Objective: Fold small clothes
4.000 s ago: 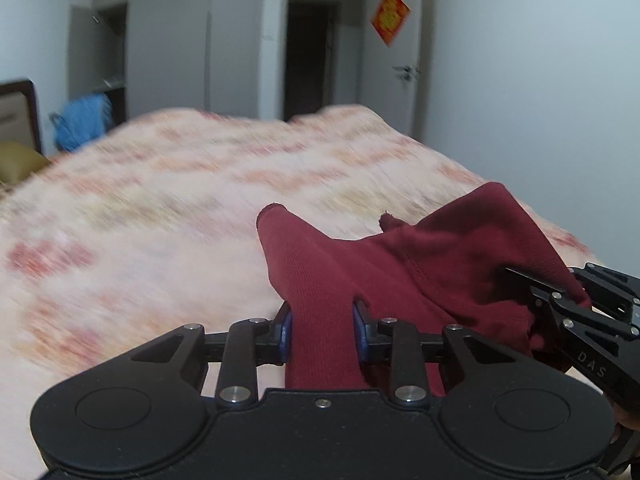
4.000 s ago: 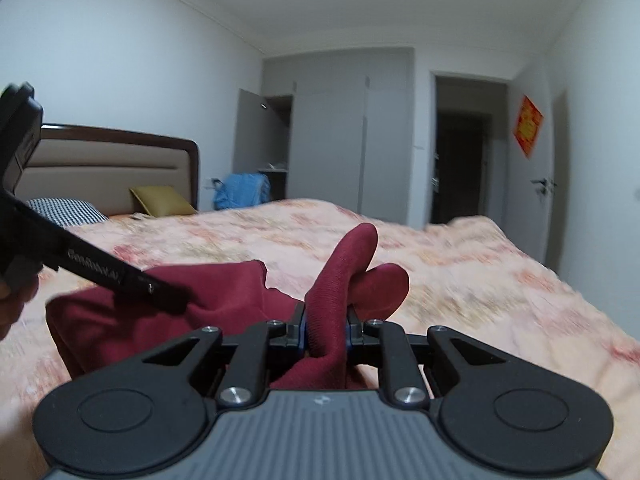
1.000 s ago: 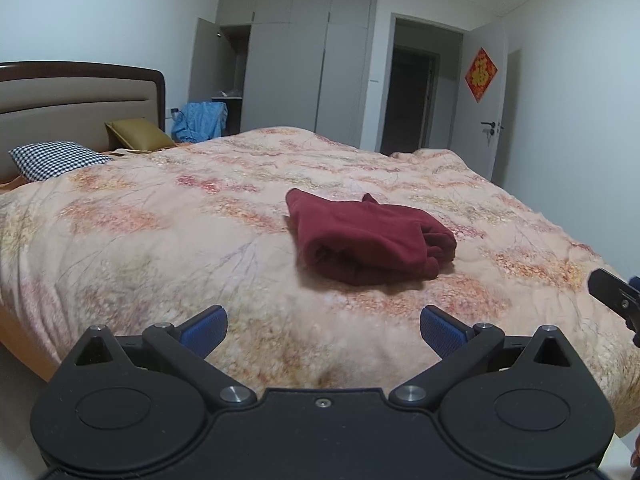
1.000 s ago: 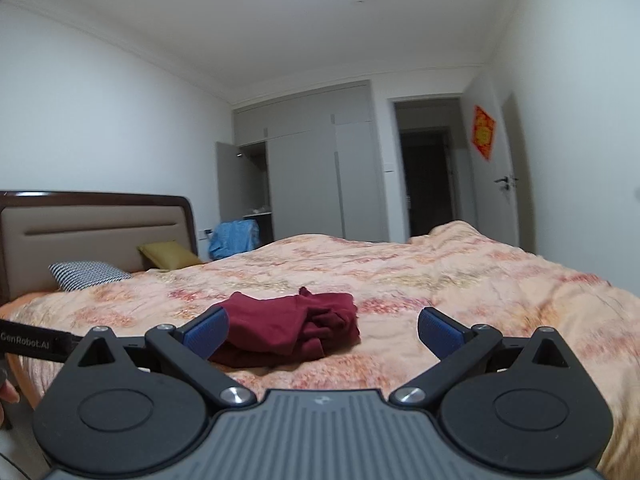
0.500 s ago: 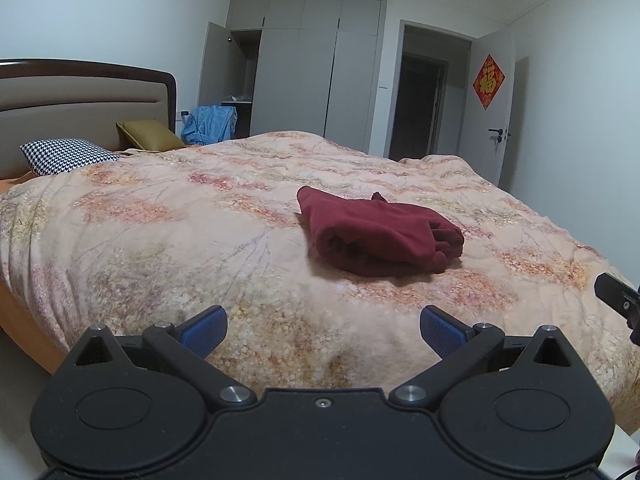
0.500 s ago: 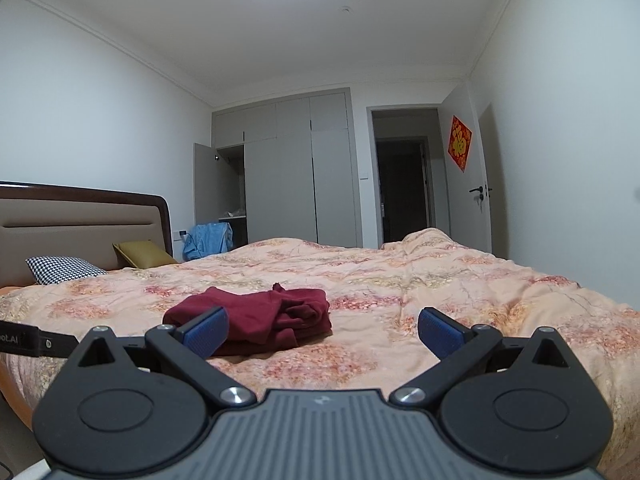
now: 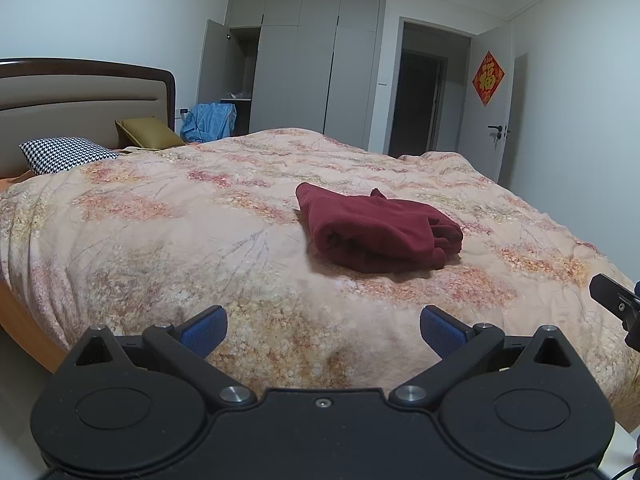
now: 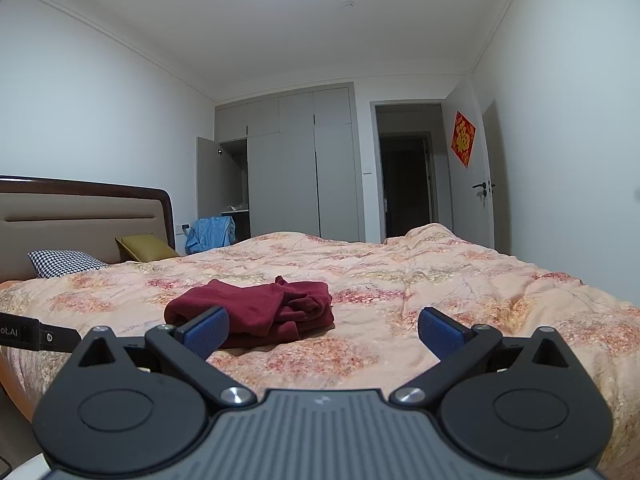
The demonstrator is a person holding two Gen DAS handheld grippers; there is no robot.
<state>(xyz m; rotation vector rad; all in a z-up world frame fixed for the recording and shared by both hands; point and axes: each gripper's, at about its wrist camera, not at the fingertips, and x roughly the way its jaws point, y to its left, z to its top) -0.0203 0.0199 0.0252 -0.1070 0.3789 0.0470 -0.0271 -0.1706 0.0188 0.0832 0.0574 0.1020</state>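
A dark red garment (image 7: 376, 232) lies folded in a thick bundle on the bed, on the floral quilt (image 7: 180, 240). It also shows in the right wrist view (image 8: 256, 312), left of centre. My left gripper (image 7: 322, 330) is open and empty, held back from the bed's near edge, well short of the garment. My right gripper (image 8: 322, 330) is open and empty too, also back from the bed. The tip of the right gripper (image 7: 616, 300) shows at the right edge of the left wrist view.
A headboard (image 7: 80, 96), a checked pillow (image 7: 68, 154) and an olive pillow (image 7: 146, 132) are at the far left. A blue cloth (image 7: 208, 122) hangs by the wardrobe (image 7: 304, 64). A doorway (image 7: 420, 104) and open door (image 7: 496, 108) stand behind the bed.
Four seconds ago both grippers were shut on the red garment. They have since let go of it, and over the last second both open grippers have drawn back from the bed.
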